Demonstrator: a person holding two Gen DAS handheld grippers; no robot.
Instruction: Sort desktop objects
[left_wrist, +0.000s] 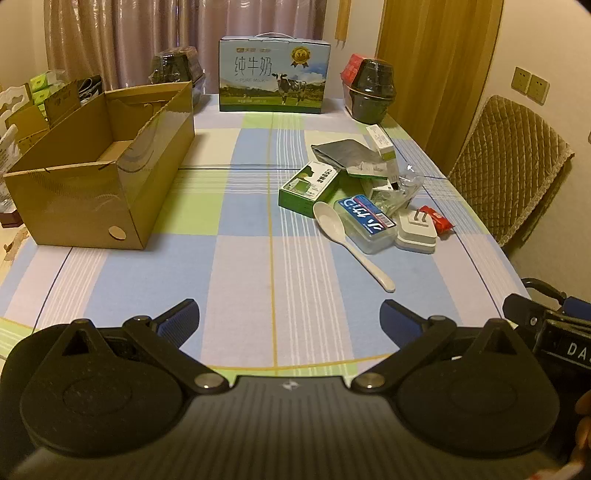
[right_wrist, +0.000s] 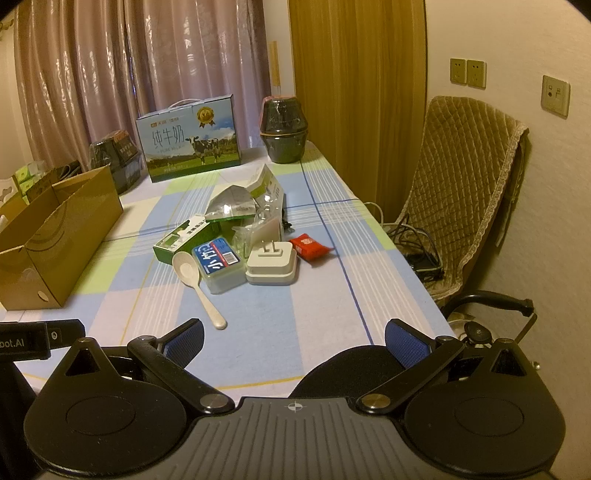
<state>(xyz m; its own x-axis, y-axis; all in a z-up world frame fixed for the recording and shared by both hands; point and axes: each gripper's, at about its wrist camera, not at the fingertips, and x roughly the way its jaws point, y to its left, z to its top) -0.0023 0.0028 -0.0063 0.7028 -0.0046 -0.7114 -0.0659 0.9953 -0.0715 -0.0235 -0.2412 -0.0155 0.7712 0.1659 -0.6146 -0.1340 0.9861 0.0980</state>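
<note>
A heap of small items lies right of centre on the checked tablecloth: a white spoon (left_wrist: 343, 236) (right_wrist: 194, 277), a clear box with a blue label (left_wrist: 365, 219) (right_wrist: 219, 264), a white plug adapter (left_wrist: 415, 230) (right_wrist: 271, 264), a red packet (left_wrist: 437, 218) (right_wrist: 310, 247), a green carton (left_wrist: 308, 188) (right_wrist: 184, 238) and a silver pouch (left_wrist: 343, 151) (right_wrist: 231, 201). An open cardboard box (left_wrist: 103, 166) (right_wrist: 55, 236) stands at the left. My left gripper (left_wrist: 290, 314) and right gripper (right_wrist: 293, 334) hover open over the table's near edge, both with nothing between their fingers.
A milk carton case (left_wrist: 273, 75) (right_wrist: 190, 138) and two dark wrapped pots (left_wrist: 373, 90) (right_wrist: 282, 129) stand along the far edge. A padded chair (left_wrist: 509, 166) (right_wrist: 458, 184) sits to the right of the table, with cables on its seat. More boxes (left_wrist: 40, 107) crowd the far left.
</note>
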